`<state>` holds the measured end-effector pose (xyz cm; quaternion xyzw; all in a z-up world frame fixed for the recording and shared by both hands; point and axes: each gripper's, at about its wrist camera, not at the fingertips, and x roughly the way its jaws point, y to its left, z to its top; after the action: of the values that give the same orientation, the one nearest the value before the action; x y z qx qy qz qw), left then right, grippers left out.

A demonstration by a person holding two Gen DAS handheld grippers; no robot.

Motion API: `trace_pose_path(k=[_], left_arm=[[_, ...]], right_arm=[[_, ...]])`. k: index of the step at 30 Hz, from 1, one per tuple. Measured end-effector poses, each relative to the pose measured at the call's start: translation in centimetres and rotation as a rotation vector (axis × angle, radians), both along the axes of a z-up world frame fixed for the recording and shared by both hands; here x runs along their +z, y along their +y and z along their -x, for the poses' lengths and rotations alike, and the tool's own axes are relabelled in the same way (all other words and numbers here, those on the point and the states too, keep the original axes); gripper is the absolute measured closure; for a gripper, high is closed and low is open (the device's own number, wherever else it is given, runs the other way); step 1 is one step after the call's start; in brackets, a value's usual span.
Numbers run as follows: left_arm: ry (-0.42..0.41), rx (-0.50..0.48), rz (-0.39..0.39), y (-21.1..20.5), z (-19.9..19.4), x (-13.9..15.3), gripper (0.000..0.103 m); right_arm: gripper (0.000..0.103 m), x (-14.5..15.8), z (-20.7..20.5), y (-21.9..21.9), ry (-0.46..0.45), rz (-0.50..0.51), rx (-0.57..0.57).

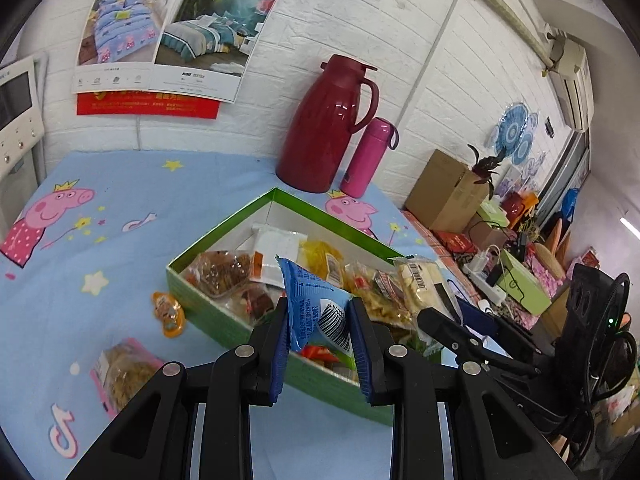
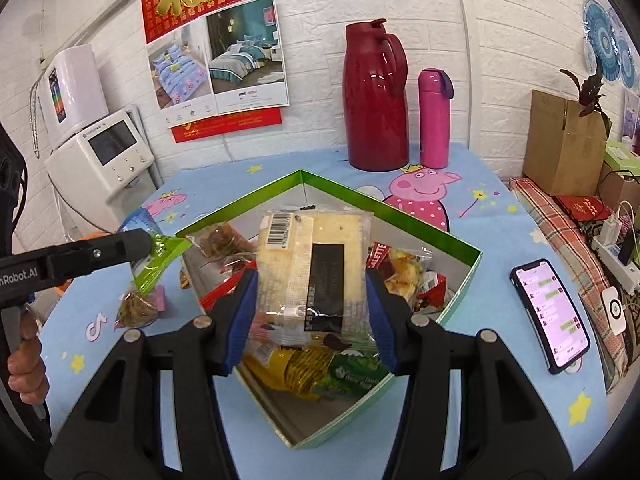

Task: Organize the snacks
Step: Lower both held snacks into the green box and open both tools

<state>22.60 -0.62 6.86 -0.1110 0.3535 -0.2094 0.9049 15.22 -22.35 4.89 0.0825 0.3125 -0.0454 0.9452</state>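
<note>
A blue cartoon-print tabletop meets a white brick wall. Beyond both tools stand one red jug and one pink flask. The left tool clenches a blue packet; the right tool clenches a cracker packet above the green box.

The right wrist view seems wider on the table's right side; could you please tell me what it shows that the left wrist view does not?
Only the right wrist view shows the smartphone lying on the tablecloth. Only the left wrist view shows the air conditioner and the orange jelly cup beside the box. Both show the green box, the red thermos jug, the pink bottle, and each gripper shut on a packet.
</note>
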Motion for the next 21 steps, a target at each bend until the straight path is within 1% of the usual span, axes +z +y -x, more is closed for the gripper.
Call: trace_pose_path(k=[5, 6, 7, 8, 9, 10, 11, 12, 16, 21], left_arm=[[0.031, 0.000, -0.018, -1.2, -3.4, -1.3, 0.074], [0.031, 0.002, -0.031, -1.5, -3.8, -1.7, 0.074], [0.028, 0.011, -0.050, -1.6, -3.9, -1.9, 0.068], [0.029, 0.020, -0.066, -1.7, -3.9, -2.1, 0.049], [0.028, 0.034, -0.075, -1.5, -3.7, -2.3, 0.036], [0.013, 0.052, -0.075, -1.2, -3.3, -2.3, 0.018], [-0.010, 0.074, -0.069, -0.8, -2.9, -2.2, 0.015], [-0.022, 0.092, -0.068, -0.5, -2.7, -2.1, 0.015], [0.001, 0.109, -0.056, 0.3, -2.3, -1.9, 0.015], [-0.005, 0.128, -0.062, 0.9, -0.7, -1.1, 0.015]], right_arm=[[0.048, -1.3, -3.3, -0.9, 0.017, 0.007, 0.030], [0.046, -1.6, -3.9, -0.9, 0.031, 0.010, 0.048], [0.041, -2.1, -4.4, -0.8, 0.051, 0.019, 0.062], [0.037, -2.4, -4.7, -0.7, 0.068, 0.036, 0.067], [0.031, -2.6, -4.6, -0.6, 0.071, 0.057, 0.071], [0.027, -2.7, -4.3, -0.5, 0.061, 0.077, 0.070], [0.024, -2.8, -4.0, -0.4, 0.051, 0.090, 0.069], [0.020, -2.9, -3.8, -0.5, 0.050, 0.095, 0.068], [0.020, -3.3, -3.3, -0.9, 0.081, 0.054, 0.053], [0.020, -1.6, -1.5, -0.3, 0.046, 0.034, 0.050]])
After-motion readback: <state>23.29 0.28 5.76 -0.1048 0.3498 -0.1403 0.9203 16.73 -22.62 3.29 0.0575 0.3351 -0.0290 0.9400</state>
